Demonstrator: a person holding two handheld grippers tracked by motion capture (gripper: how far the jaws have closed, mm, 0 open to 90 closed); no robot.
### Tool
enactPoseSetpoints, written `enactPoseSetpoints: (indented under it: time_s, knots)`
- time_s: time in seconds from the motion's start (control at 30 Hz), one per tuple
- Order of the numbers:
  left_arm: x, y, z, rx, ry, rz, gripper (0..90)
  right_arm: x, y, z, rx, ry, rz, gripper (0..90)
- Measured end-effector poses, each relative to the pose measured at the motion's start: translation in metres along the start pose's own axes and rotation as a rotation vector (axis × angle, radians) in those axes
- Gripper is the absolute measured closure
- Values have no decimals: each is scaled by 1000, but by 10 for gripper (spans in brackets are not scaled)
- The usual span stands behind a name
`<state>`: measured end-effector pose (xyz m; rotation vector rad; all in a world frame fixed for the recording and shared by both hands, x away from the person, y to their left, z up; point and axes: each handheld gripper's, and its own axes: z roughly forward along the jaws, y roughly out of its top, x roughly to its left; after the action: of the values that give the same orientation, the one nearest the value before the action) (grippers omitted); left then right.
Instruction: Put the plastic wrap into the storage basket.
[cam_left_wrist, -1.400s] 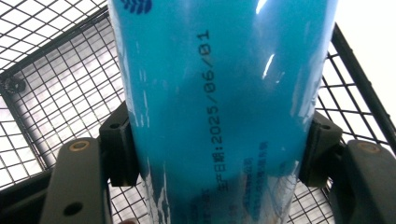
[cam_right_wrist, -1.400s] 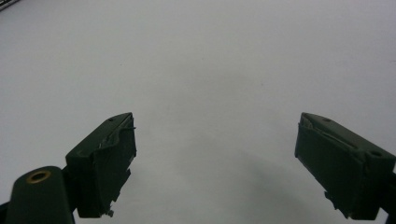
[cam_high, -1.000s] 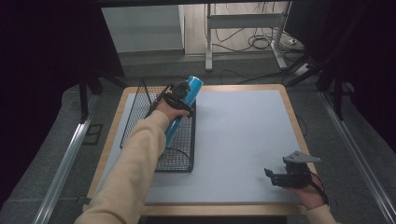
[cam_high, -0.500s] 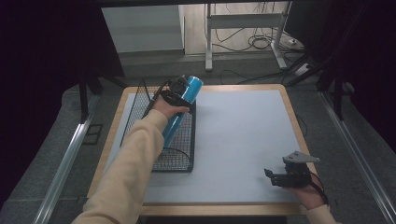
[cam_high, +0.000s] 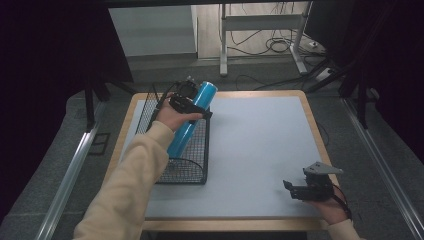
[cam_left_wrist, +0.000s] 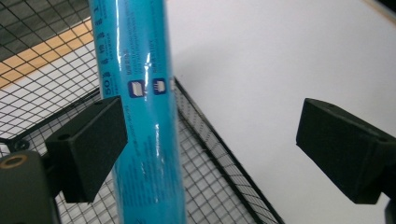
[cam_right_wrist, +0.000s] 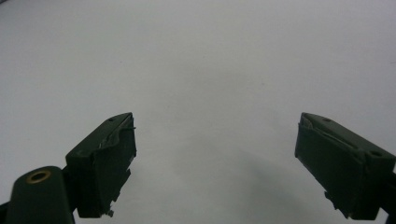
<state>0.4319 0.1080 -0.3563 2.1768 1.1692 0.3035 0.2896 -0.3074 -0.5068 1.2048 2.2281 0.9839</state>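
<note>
Blue tube (cam_high: 191, 116) leaned in wire basket (cam_high: 187, 165)
Left gripper (cam_left_wrist: 210, 140) is spread wide, just closing slightly, one pad beside the tube, unclamped; right gripper (cam_right_wrist: 215, 163) is held open, empty, over the table (cam_high: 260, 145)

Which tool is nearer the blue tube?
Left. The left tool is at the blue tube, which stands between its open jaws over the wire basket; the right tool sits across the table.

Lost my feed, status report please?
Left tongs open, just closing slightly, blue tube between, leaning in wire basket. Right tongs open, empty. Nothing in the way.
</note>
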Motion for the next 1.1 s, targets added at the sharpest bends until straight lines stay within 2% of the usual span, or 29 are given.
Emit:
enactPoseSetpoints:
  time_s: [0.33, 0.6, 0.77, 0.83, 0.9, 1.1]
  knots:
    - [-3, -28, -25, -74, -58, -2, 101, 0, 2, 0, -7, -1, -1, 124]
    - [-2, -57, -38, -98, -88, -2, 105, 0, 3, 0, -8, -1, -3, 124]
    - [-3, -70, -45, -107, -61, 17, 107, 1, 3, 0, -10, -1, -5, 124]
    - [-2, -80, -50, -116, -71, 17, 112, 1, 4, -1, -12, -3, -4, 124]
    - [-2, -83, -51, -115, -70, 20, 114, 1, 4, -2, -13, -3, -4, 124]
    - [-7, -103, -62, -135, -96, 50, 115, 1, 5, -2, -13, -5, -5, 124]
